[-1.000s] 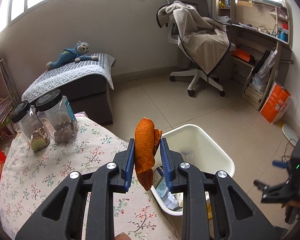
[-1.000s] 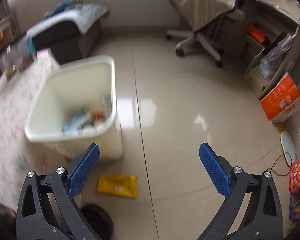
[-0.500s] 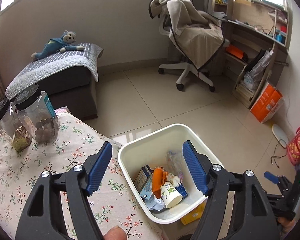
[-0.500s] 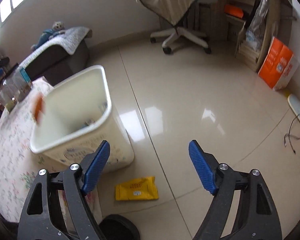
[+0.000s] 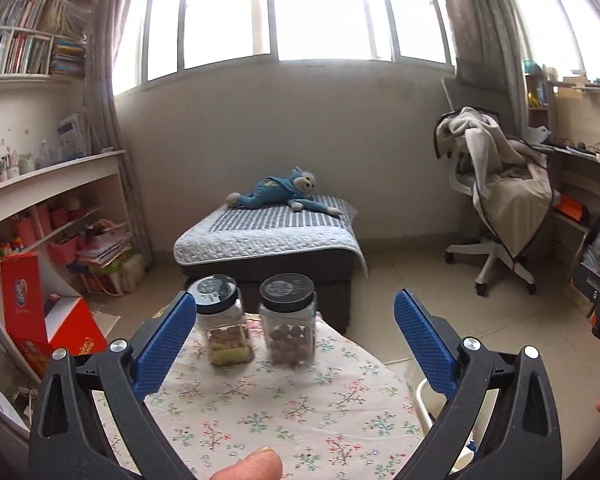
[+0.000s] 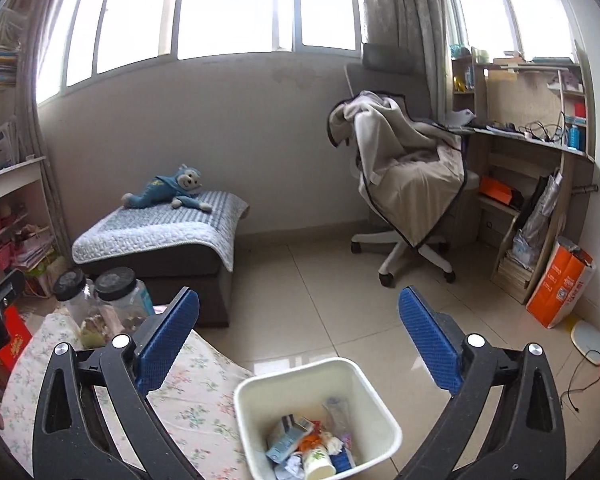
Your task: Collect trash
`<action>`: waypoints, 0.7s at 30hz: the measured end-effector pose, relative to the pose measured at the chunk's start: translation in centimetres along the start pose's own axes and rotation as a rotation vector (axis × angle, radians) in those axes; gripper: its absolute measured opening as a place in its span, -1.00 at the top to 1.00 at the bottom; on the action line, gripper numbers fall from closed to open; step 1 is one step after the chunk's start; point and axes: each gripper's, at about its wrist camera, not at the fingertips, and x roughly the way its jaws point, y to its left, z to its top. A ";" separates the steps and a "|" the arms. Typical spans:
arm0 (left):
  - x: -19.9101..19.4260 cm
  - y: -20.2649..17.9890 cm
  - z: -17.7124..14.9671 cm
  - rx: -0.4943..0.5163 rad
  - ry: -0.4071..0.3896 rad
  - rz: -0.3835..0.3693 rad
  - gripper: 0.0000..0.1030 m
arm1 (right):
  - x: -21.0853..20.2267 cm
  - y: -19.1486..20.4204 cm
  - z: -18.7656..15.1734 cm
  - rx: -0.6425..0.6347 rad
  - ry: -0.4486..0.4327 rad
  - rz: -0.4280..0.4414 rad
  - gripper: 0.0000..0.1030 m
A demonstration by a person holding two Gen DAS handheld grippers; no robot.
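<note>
My left tongs [image 5: 294,334] have just been opening and stand wide with nothing between them; my right tongs [image 6: 300,334] likewise gape empty. Trash [image 6: 312,446] lies inside the white bin [image 6: 260,432], beside the table [image 5: 284,408], so both lift clear.

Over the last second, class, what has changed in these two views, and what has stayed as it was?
The left tool has just been opening: it let go of the orange peel, which now lies in the white bin, and nothing is between its jaws. Both views have swung up from the floor toward the window. The right tool stays empty; the two jars still stand on the flowered tablecloth.
</note>
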 end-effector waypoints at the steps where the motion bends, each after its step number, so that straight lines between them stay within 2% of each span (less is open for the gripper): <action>1: -0.3 1.2 0.2 -0.022 0.001 0.012 -0.87 | -0.6 1.3 0.1 0.003 -0.025 0.009 -0.87; 5: -1.9 5.2 0.4 -0.101 -0.024 0.045 -0.87 | -2.6 5.6 -0.5 -0.008 -0.096 0.037 -0.87; 8: -2.8 6.8 0.2 -0.098 -0.045 0.077 -0.87 | -2.5 7.3 -2.1 -0.008 -0.069 0.056 -0.87; 12: -3.5 7.9 -0.5 -0.096 -0.058 0.092 -0.87 | -1.5 9.5 -2.6 -0.010 0.006 0.085 -0.87; 21: -2.7 8.8 -1.5 -0.128 -0.021 0.092 -0.87 | -2.6 11.0 -1.8 -0.013 -0.048 0.074 -0.87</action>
